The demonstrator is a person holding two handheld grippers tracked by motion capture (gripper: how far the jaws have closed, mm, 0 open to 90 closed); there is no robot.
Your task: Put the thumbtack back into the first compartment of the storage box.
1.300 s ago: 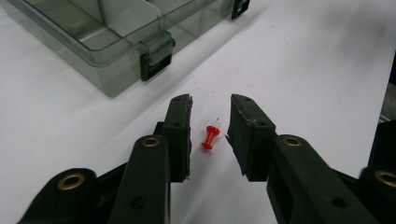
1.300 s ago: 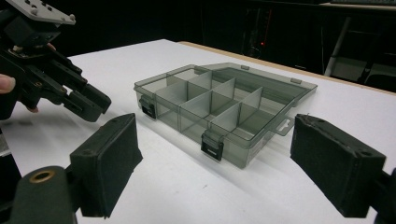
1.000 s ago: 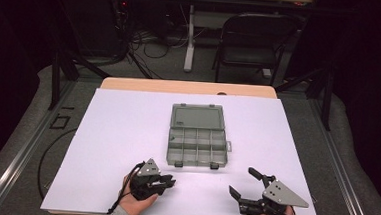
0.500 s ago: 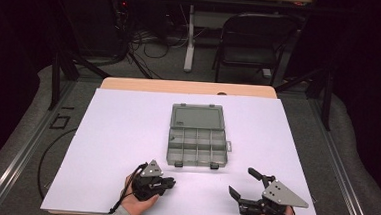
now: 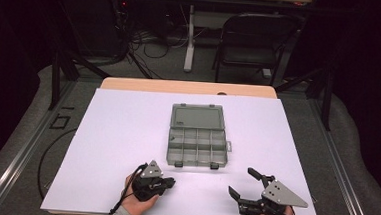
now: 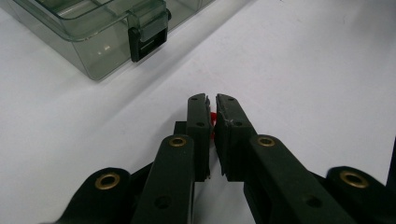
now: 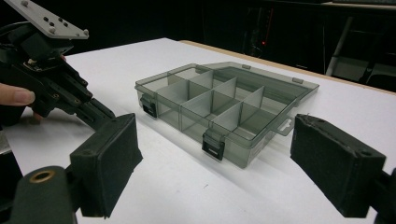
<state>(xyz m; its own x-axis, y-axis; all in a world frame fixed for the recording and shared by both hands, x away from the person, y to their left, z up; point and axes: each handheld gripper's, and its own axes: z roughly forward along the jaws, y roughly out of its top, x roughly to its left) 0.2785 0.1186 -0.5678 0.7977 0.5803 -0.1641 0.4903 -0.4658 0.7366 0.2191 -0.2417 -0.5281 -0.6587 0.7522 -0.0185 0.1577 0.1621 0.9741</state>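
Left hand-held gripper has just closed on a small red piece, orientation hidden.

I see a small red piece pinched between my left fingers, mostly hidden. It sits low over the white bench.

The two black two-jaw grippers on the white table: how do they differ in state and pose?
The left gripper has its jaws nearly together, having just been closing, with a small red thing between them; the right gripper has its jaws spread wide with nothing between them. The left gripper lies nearer the grey transparent compartment box; the right one sits further to the side. Both rest low over the white table, each held by a hand.
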